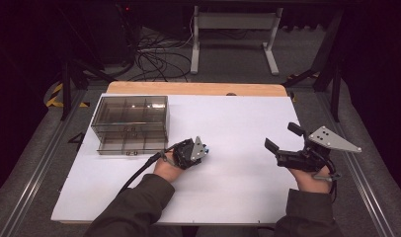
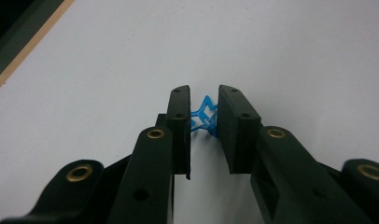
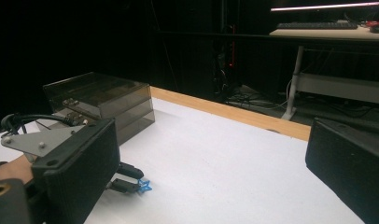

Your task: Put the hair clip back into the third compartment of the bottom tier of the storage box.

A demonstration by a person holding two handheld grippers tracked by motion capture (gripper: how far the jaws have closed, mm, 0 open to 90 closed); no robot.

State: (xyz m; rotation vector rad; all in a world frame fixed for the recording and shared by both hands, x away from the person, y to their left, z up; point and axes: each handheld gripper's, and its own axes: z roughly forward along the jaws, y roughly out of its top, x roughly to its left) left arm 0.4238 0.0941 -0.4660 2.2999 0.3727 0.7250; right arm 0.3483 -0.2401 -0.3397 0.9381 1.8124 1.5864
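The drawer box (image 1: 131,124) sits at the table's (image 1: 238,163) far left. Just right of its front, the left gripper (image 2: 202,112) pinches a blue star (image 2: 204,117); the thin star may snap or slip sideways. The right gripper (image 1: 282,138), well right, hangs open.

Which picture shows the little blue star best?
The left gripper view: the blue star sits close up, between the two black jaws of the left tool. In the right gripper view it is a tiny blue speck at that tool's tips. In the high view, the hand and tool cover it.
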